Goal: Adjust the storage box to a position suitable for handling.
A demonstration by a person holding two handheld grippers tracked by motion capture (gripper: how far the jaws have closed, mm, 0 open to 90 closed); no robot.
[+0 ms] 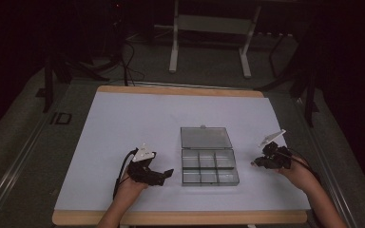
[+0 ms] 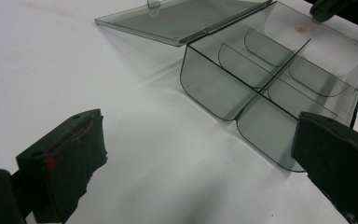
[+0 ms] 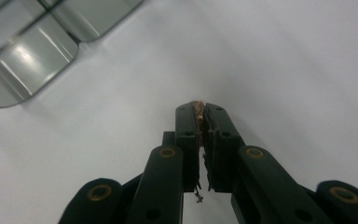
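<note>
So the thing in play here is a clear plastic organizer box (image 1: 209,168) sitting roughly mid-tabletop (image 1: 123,118), between the two hands, with its lid (image 1: 205,137) flipped open and lying flat behind it. Six little compartments, and they look empty, though there's a tiny tan speck near the far corner in the left gripper view that I can't identify.

My guess on handling: very light, stiff thin walls, smooth and slippery, so it'll skate across the sheet if you push it. It probably cracks if squeezed hard. The hinge looks like the weak spot. I'd pinch an outer wall or the lid's front tab rather than a divider, and steady the base with the other hand.

The left tool (image 1: 164,175) sits just beside the box's left side with jaws spread wide, nothing in them. The right tool (image 3: 200,108) is off to the right, pinched together with something thin and brownish between its tips. I can't tell what it is.
</note>
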